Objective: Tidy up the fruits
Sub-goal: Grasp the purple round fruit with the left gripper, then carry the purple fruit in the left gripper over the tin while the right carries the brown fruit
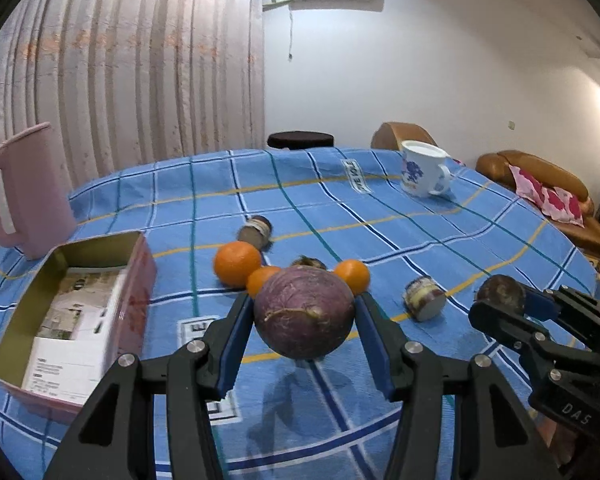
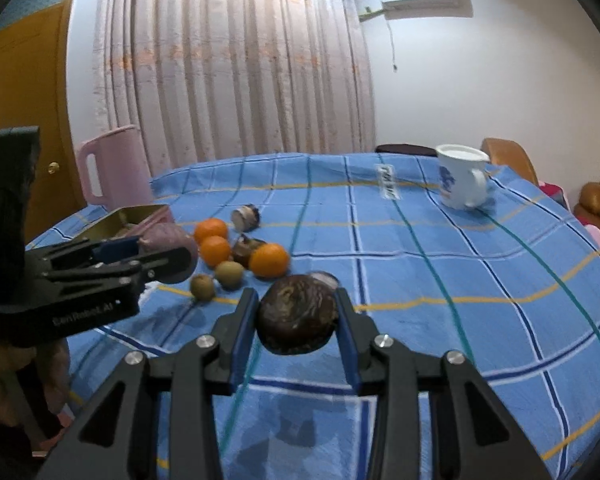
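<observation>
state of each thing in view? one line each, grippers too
left gripper: shut on purple fruit, lifted
purple fruit: held, off the cloth
right gripper: shut on dark fruit
dark fruit: held
tin box: open, paper inside
oranges: loose on cloth
mug: upright
pitcher: upright

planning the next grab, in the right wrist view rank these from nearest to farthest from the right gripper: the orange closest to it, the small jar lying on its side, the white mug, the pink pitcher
From the right gripper, which is shut on a dark brown fruit:
1. orange, just ahead, slightly left
2. small jar, farther back, left of centre
3. white mug at far right and pink pitcher at far left: too close to call
</observation>
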Demonstrator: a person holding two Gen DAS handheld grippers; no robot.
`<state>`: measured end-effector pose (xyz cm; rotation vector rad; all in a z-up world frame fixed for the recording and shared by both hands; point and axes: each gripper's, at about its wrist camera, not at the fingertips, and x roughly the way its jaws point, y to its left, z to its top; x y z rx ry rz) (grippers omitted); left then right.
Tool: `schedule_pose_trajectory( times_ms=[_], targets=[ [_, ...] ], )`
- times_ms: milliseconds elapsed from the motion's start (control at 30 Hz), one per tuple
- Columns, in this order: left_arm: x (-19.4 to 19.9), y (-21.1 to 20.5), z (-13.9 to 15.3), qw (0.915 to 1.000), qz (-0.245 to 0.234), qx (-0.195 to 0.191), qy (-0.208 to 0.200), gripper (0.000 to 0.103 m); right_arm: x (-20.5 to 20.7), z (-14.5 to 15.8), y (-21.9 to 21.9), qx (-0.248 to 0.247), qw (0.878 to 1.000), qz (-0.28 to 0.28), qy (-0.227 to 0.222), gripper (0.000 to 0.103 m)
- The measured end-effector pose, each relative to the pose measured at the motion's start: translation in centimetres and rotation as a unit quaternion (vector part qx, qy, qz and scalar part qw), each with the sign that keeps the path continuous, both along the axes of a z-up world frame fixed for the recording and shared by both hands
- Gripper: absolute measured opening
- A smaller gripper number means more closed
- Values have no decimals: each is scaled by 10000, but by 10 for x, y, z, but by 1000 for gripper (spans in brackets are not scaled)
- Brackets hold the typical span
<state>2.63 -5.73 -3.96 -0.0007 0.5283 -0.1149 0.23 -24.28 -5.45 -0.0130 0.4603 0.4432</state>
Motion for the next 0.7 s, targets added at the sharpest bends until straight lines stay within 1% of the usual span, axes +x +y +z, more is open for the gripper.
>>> schedule_pose_trajectory(
  times_ms=[100, 367, 700],
  targets=[
    [-3, 10, 3, 9999, 137, 14, -56, 54, 3, 7, 12, -3, 9999, 149, -33, 41],
    [-5, 40, 7, 9988, 472, -103, -103, 54, 7, 25, 50, -98, 9978, 619, -203, 41],
    [-9, 81, 15, 9955, 912, -173, -165, 54, 23, 42, 95, -194, 9934, 1098, -281, 41]
  ],
)
